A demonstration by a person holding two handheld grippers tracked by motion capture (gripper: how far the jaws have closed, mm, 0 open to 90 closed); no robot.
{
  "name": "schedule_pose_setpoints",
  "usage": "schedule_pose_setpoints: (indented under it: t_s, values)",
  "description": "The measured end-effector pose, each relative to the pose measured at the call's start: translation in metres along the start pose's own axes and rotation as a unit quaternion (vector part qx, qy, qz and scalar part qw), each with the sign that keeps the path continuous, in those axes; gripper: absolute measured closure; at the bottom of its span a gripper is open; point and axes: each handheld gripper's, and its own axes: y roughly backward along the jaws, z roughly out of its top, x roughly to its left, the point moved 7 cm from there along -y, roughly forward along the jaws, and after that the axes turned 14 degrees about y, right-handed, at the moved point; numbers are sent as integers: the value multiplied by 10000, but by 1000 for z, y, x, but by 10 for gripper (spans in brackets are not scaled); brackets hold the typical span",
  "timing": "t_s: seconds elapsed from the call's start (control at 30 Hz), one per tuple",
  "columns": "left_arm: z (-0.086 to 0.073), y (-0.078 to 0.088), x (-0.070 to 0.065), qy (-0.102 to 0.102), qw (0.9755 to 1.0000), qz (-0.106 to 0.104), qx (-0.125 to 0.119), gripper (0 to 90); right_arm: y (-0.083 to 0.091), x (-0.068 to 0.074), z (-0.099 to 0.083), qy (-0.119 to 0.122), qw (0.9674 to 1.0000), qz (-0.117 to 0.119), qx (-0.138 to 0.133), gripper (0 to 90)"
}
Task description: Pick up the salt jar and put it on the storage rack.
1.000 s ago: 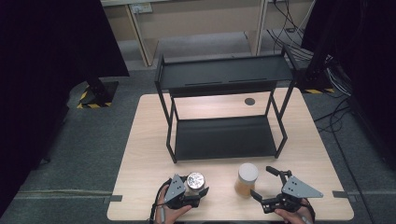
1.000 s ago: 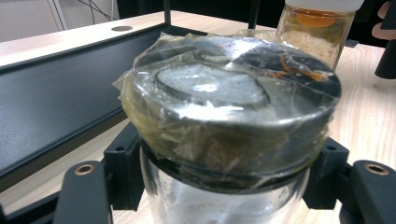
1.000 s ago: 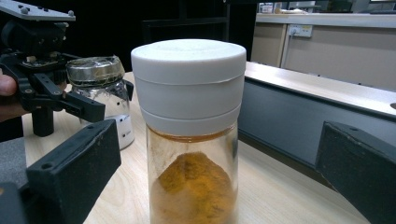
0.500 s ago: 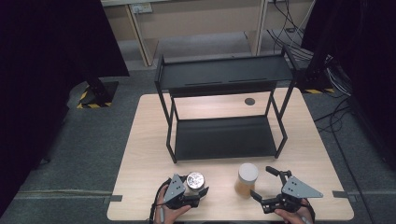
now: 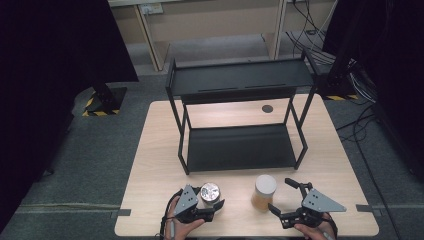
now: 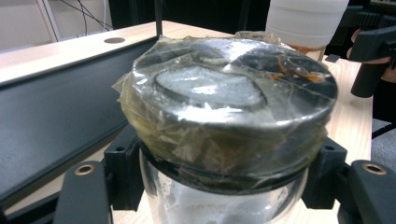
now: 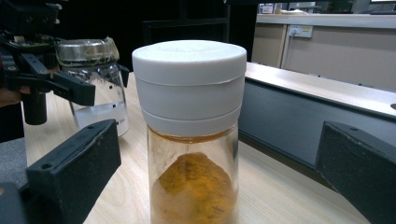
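A: Item one, nearest: left gripper (image 5: 212, 206), fingers pinching the clear glass jar (image 6: 224, 140) just under its foil-and-tape-covered lid. Jar upright, long axis vertical, standing at the near edge of the desk (image 5: 150, 165).

B: Noted. Right side?

A: Item two: right gripper (image 5: 283, 197), fingers (image 7: 74, 168) spread wide, nothing between the pads touching. The spice jar (image 7: 191, 140), white cap, orange powder inside, stands upright just ahead of those fingers, centred in the gap between them, apart from both.

B: So the right hand is the nearer one to it?

A: By far; a straight advance would likely bring the fingers around its glass body, below the cap. The two jars stand beside each other, not touching.

B: Beyond the fingers?

A: Item three: black two-tier metal rack (image 5: 240, 145), both shelves bare, behind both jars. Item four: round cable hole (image 5: 267, 108) in the desk, behind the rack.

B: Count?

A: Jars, two. Grippers, two. Rack, one. Shelves, two.
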Motion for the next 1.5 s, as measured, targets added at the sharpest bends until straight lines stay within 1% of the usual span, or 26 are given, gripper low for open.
schedule_pose_setpoints:
  t_s: [0.2,0.57,0.7,0.83,1.0,1.13,1.27,1.33,1.5]
  values:
    - [4,0,0,1,10000,-16,-11,309,0,0,0,2,10000,-4,0,3]
    - [26,-1,-4,-74,9998,-96,-137,309,1,0,0,-18,10000,-11,-22,3]
    - [32,-3,-4,-69,9998,-127,-150,309,1,0,0,-29,10000,-8,-24,3]
    - [42,-4,-3,-75,9997,-137,-163,309,1,0,0,-32,10000,-8,-24,3]
    - [52,-4,0,-10,9996,-159,-223,309,1,-1,0,-40,10000,-10,-22,3]
    - [61,-4,1,-44,9997,-148,-208,309,0,0,0,-44,10000,-5,-21,3]
    - [72,-3,1,-106,9997,-145,-193,309,0,0,0,-47,10000,-3,-20,3]
    - [78,-3,3,-93,9996,-162,-195,309,0,-1,0,-51,10000,-2,-22,3]
    - [94,-4,4,-158,9997,-123,-145,309,1,-1,0,-52,10000,-3,-23,3]
